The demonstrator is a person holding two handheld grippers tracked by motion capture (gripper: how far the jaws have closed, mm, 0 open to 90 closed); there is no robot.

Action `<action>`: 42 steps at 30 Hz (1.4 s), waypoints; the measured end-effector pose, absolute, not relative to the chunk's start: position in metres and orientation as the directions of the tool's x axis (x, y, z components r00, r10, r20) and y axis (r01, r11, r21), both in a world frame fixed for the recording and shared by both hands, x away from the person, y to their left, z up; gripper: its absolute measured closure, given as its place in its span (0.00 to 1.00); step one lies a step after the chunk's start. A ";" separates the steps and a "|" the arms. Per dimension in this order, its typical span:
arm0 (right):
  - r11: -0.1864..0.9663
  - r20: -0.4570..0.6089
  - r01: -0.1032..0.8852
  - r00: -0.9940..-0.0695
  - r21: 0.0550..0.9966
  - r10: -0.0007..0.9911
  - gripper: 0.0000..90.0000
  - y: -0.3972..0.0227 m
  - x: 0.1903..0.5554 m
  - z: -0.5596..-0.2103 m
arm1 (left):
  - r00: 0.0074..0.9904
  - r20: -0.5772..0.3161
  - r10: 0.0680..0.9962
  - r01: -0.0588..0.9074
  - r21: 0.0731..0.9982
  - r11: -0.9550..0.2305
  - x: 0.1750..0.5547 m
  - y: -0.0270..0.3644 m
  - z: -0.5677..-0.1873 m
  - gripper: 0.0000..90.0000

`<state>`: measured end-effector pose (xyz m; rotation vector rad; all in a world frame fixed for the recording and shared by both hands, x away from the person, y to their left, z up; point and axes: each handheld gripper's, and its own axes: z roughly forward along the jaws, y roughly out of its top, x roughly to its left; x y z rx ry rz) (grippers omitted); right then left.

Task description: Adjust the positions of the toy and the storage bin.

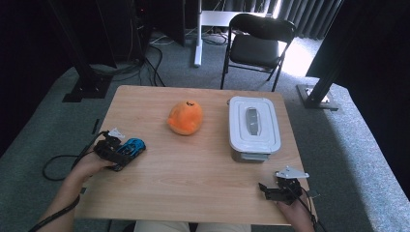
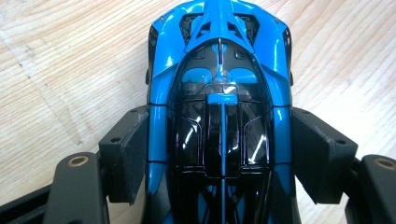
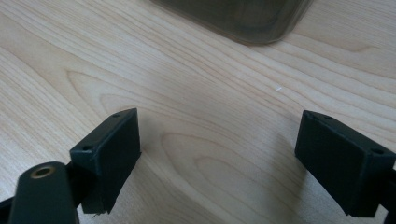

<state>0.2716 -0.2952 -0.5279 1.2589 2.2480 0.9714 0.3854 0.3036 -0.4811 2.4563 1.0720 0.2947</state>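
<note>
Wooden table (image 1: 193, 174), pale grain, with four things well apart. Grey lidded storage box (image 1: 254, 126) at right, lid on, handle recessed on top. Orange plush toy (image 1: 185, 117) near centre, toward the far edge. Blue and black toy car (image 2: 219, 116) at the near left edge, flat on the wood, nose pointing away in the left gripper view. Left gripper (image 2: 219, 154) straddling the car, pads flush against both blue flanks, pinching it. Right gripper (image 3: 219, 158) low at the near right corner, jaws spread wide over bare wood, just short of the box.
</note>
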 end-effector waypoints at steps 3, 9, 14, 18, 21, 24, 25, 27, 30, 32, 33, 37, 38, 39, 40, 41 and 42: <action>0.358 0.002 0.585 -0.523 0.728 0.852 0.15 -0.295 0.272 -0.528 | 0.706 0.020 0.707 0.620 0.464 -0.632 0.382 0.295 -0.480 0.32; 0.358 0.002 0.585 -0.523 0.728 0.852 0.15 -0.295 0.272 -0.528 | 0.749 0.031 0.661 0.574 0.467 -0.673 0.376 0.278 -0.473 0.32; 0.357 0.002 0.586 -0.523 0.728 0.852 0.15 -0.295 0.272 -0.528 | 0.789 0.047 0.612 0.525 0.465 -0.713 0.368 0.264 -0.466 0.32; 0.358 0.002 0.585 -0.523 0.728 0.852 0.15 -0.295 0.272 -0.528 | 0.802 0.051 0.595 0.505 0.474 -0.722 0.363 0.255 -0.464 0.32; 0.357 0.002 0.585 -0.523 0.728 0.852 0.15 -0.295 0.272 -0.528 | 0.830 0.056 0.554 0.471 0.460 -0.752 0.358 0.248 -0.462 0.32; 0.358 0.002 0.585 -0.523 0.728 0.852 0.15 -0.295 0.272 -0.528 | 0.850 0.057 0.524 0.449 0.444 -0.776 0.353 0.242 -0.462 0.32; 0.358 0.002 0.585 -0.523 0.728 0.852 0.15 -0.295 0.272 -0.528 | 0.856 0.063 0.514 0.439 0.437 -0.785 0.351 0.239 -0.462 0.32; 0.358 0.002 0.586 -0.523 0.727 0.852 0.15 -0.295 0.272 -0.528 | 0.860 0.064 0.506 0.432 0.436 -0.789 0.348 0.237 -0.461 0.32; 0.358 0.002 0.586 -0.523 0.727 0.852 0.15 -0.295 0.272 -0.528 | 0.866 0.065 0.495 0.419 0.446 -0.791 0.342 0.234 -0.460 0.32; 0.358 0.002 0.585 -0.523 0.728 0.852 0.15 -0.295 0.272 -0.528 | 0.876 0.068 0.478 0.403 0.441 -0.802 0.338 0.231 -0.459 0.32; 0.358 0.002 0.585 -0.523 0.728 0.852 0.15 -0.295 0.272 -0.528 | 0.874 0.069 0.482 0.407 0.441 -0.800 0.337 0.230 -0.460 0.32; 0.358 0.002 0.585 -0.523 0.728 0.852 0.15 -0.295 0.271 -0.528 | 0.885 0.063 0.460 0.392 0.431 -0.813 0.334 0.227 -0.463 0.32; 0.358 0.002 0.586 -0.523 0.727 0.853 0.15 -0.295 0.272 -0.528 | 0.884 0.065 0.463 0.393 0.432 -0.811 0.334 0.226 -0.464 0.32; 0.358 0.001 0.585 -0.523 0.728 0.852 0.15 -0.295 0.272 -0.528 | 0.884 0.065 0.464 0.394 0.433 -0.811 0.334 0.225 -0.465 0.32; 0.358 0.002 0.586 -0.523 0.727 0.853 0.15 -0.295 0.272 -0.528 | 0.884 0.067 0.462 0.392 0.431 -0.813 0.334 0.225 -0.466 0.32; 0.357 0.002 0.586 -0.523 0.728 0.853 0.15 -0.295 0.272 -0.528 | 0.881 0.068 0.469 0.397 0.433 -0.809 0.334 0.225 -0.467 0.32; 0.358 0.002 0.585 -0.523 0.728 0.852 0.15 -0.295 0.272 -0.528 | 0.878 0.073 0.473 0.399 0.435 -0.807 0.335 0.224 -0.468 0.32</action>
